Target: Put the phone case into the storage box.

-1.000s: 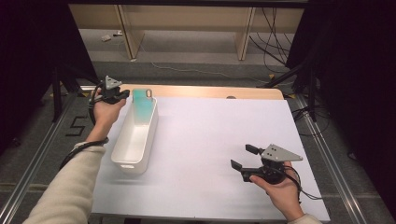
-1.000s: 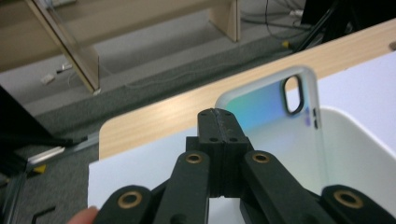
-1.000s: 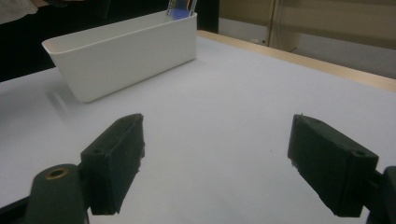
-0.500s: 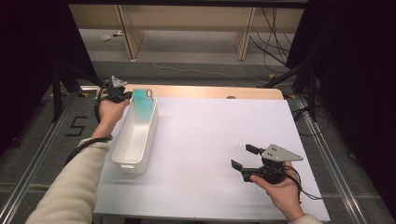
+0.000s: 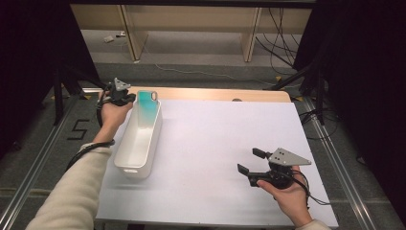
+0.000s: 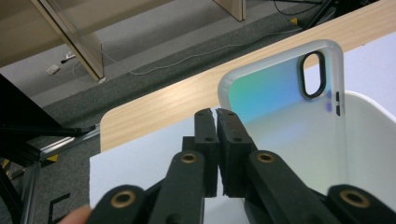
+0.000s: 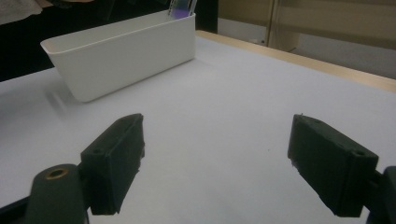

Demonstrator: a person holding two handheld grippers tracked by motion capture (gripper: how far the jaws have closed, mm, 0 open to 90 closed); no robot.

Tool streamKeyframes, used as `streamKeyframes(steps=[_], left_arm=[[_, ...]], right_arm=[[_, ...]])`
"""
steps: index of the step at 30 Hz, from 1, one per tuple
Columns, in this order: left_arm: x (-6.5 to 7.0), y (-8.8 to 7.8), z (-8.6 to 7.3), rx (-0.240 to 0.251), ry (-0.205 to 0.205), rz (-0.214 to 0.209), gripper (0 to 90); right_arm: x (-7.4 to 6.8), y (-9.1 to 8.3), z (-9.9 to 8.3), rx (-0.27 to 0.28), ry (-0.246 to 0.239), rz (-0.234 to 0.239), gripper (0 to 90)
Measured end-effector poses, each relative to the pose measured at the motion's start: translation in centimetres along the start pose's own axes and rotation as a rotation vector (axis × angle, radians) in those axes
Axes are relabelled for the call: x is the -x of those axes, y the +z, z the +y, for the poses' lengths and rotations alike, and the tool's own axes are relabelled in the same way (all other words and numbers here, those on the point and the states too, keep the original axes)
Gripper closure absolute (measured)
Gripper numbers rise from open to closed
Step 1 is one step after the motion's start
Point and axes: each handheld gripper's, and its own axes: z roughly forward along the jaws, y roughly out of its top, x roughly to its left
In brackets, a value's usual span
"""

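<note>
from above, the left gripper [image 5: 125, 97] sits at the far left of the white table [image 5: 220, 143], its jaws nearly together at the edge of a teal phone case [image 5: 146, 106] standing at the far end of a long white bin [image 5: 139, 143], while the right gripper [image 5: 253, 162] rests near right, wide open and empty. the left gripper view shows the left gripper [image 6: 217, 122] with a thin slit between its pads, just left of the phone case [image 6: 289, 107]; i cannot tell if they pinch it. the right gripper view shows the right gripper [image 7: 219, 158] spread apart over bare table, the bin [image 7: 126, 51] far left.

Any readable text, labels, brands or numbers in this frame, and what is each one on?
"5": a dark figure on the grey floor left of the table, seen from the high view; the left gripper view catches just a part of it.
Phone case: no print to read.
White bin: no label.
No other text can be read.
</note>
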Motion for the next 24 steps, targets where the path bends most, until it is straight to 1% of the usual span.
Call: streamKeyframes(steps=[1,2,4,5,6,7,8,10,11,12,13,14,15,17,18,19,20,22,23,24], left_arm=[[0.0,-0.2,0.0,0.013,-0.011,-0.002,83.1],[-0.1,-0.5,0.0,0.022,-0.017,-0.006,81.3],[-0.2,-1.2,0.0,0.045,-0.025,-0.003,76.4],[-0.3,-1.6,-0.1,0.054,-0.030,-0.001,73.2],[-0.3,-1.9,-0.1,0.061,-0.031,-0.001,70.5],[-0.4,-2.1,-0.1,0.065,-0.031,-0.006,67.9],[-0.4,-2.5,-0.2,0.076,-0.038,-0.008,65.1],[-0.4,-3.1,-0.2,0.087,-0.047,-0.009,59.8],[-0.3,-3.4,-0.2,0.095,-0.058,-0.015,57.5],[-0.2,-3.8,-0.1,0.108,-0.070,-0.022,54.9],[-0.2,-4.0,-0.1,0.113,-0.077,-0.025,52.6],[-0.1,-4.3,-0.1,0.124,-0.089,-0.032,50.4],[0.1,-4.6,0.0,0.129,-0.102,-0.040,47.6],[0.3,-5.0,0.0,0.135,-0.119,-0.070,41.6],[0.5,-5.3,0.0,0.140,-0.123,-0.072,39.1],[0.7,-5.5,0.1,0.145,-0.119,-0.078,37.0],[0.9,-5.8,0.1,0.147,-0.114,-0.079,35.2],[1.2,-6.2,0.2,0.155,-0.109,-0.084,32.0],[1.4,-6.5,0.2,0.166,-0.121,-0.099,30.0],[1.5,-6.6,0.2,0.169,-0.130,-0.107,27.9]], right_arm=[[0.0,-0.1,0.0,-0.005,-0.009,-0.009,19.9],[0.0,0.1,0.0,0.011,-0.010,-0.005,19.9],[0.0,0.1,0.0,0.016,-0.013,-0.007,19.8],[-0.1,-0.1,0.1,-0.015,0.003,-0.006,19.8],[0.0,-0.1,0.1,-0.015,0.003,-0.009,19.8],[0.1,0.0,0.0,0.004,-0.019,-0.016,19.8],[0.1,0.1,0.0,0.020,-0.018,-0.011,19.8],[0.1,0.1,0.0,0.014,-0.015,-0.009,19.7],[0.1,0.0,0.0,0.002,-0.019,-0.015,19.6],[0.1,0.0,0.1,0.004,-0.020,-0.016,19.6],[-0.1,-0.1,0.1,-0.010,0.001,-0.009,19.6],[-0.1,-0.1,0.1,-0.008,0.002,-0.009,19.6],[0.1,0.0,0.1,-0.001,-0.015,-0.015,19.6],[0.1,0.0,0.1,0.001,-0.016,-0.017,19.6],[0.1,0.1,0.0,0.020,-0.017,-0.012,19.5],[0.1,0.0,0.1,-0.001,-0.016,-0.015,19.5],[0.0,-0.1,0.1,-0.014,-0.004,-0.009,19.5],[0.0,-0.1,0.1,-0.017,0.001,-0.006,19.5],[0.0,-0.1,0.1,-0.018,0.001,-0.007,19.5],[0.0,-0.1,0.1,-0.008,-0.006,-0.012,19.4]])
